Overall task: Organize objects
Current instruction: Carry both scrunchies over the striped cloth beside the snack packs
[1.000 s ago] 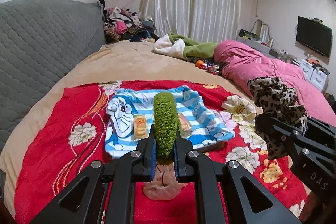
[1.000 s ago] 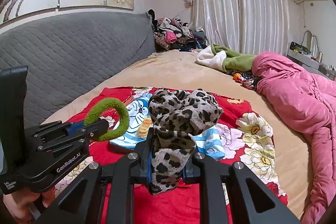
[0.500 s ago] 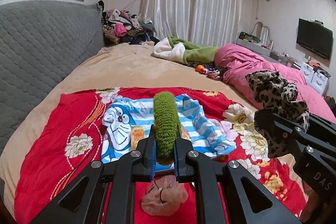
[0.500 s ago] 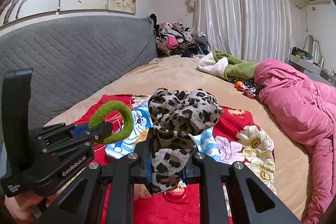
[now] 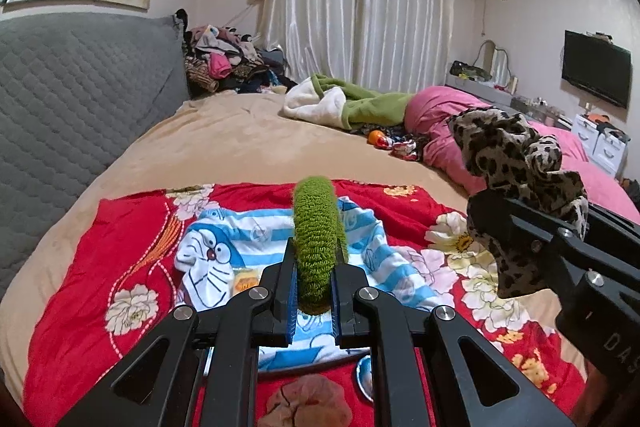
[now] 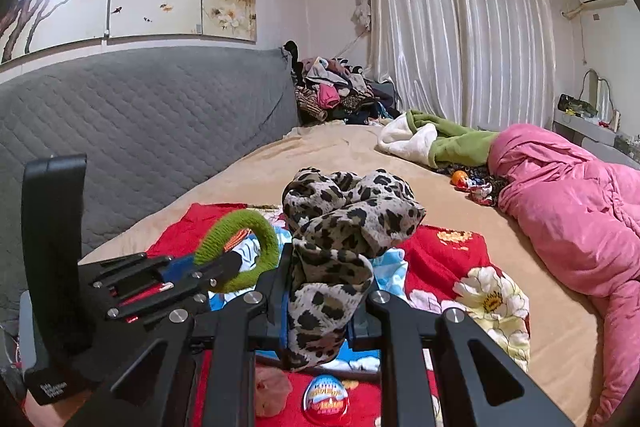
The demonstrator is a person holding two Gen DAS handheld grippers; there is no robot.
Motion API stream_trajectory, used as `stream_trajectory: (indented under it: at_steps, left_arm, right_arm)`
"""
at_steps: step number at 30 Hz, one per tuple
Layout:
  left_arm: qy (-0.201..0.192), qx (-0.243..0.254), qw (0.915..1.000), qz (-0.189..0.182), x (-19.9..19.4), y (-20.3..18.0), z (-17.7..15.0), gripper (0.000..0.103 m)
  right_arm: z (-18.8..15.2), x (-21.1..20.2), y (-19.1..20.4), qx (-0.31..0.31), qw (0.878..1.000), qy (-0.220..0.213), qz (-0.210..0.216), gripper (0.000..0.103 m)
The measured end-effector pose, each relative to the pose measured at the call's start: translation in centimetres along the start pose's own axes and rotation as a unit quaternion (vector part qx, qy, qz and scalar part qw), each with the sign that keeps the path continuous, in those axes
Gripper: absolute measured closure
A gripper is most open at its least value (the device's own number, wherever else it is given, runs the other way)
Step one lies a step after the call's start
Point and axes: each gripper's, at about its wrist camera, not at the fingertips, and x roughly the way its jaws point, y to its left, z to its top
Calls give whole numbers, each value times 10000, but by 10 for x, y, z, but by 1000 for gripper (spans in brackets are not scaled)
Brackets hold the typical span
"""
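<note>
Both hands are loaded here. The left hand-held gripper (image 5: 314, 301) is clamped on a fuzzy green hair ring (image 5: 318, 247), which stands on edge between the pads with its loop running straight ahead, away from the camera. The right hand-held gripper (image 6: 318, 311) is squeezed tight on a leopard-print scrunchie (image 6: 344, 227), bunched fabric billowing above the jaws and a tail hanging below.

The relation that matters: the blue-striped cartoon-cat tray (image 5: 248, 251) lies on the red floral cloth (image 5: 80, 291), directly ahead of and below both grippers, towards the middle of the bed (image 5: 224, 143). The left gripper looks the nearer, its ring hanging right over the tray's near edge; the right one sits just beside it, towards the bed's pink-duvet side. My read is a forward-and-down move drops either piece in.

At the cloth's near edge lie a pinkish scrunchie (image 5: 308, 403) and a foil-topped egg-shaped treat (image 6: 326, 397); its printing is too small to read. Legible writing: "DAS" on the right gripper's body, seen from the left view; the label on the left gripper's base is blurred. The wall painting carries Chinese calligraphy, unreadable here.
</note>
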Motion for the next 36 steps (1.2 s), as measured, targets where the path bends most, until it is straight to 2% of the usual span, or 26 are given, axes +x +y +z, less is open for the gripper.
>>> stream_trajectory:
  at_steps: [11,26,36]
  left_arm:
    - [-2,-6,9998,184,39,13,10,90]
    - [133,-120,9996,236,90,21,-5,90]
    - [224,-115,9992,312,108,19,-15,90]
  right_arm:
    - [-7,42,-11,73,10000,44,43,84]
    - [-9,75,-15,50,9999,-111,108,84]
    - [-23,93,-17,17,9998,-2,211,84]
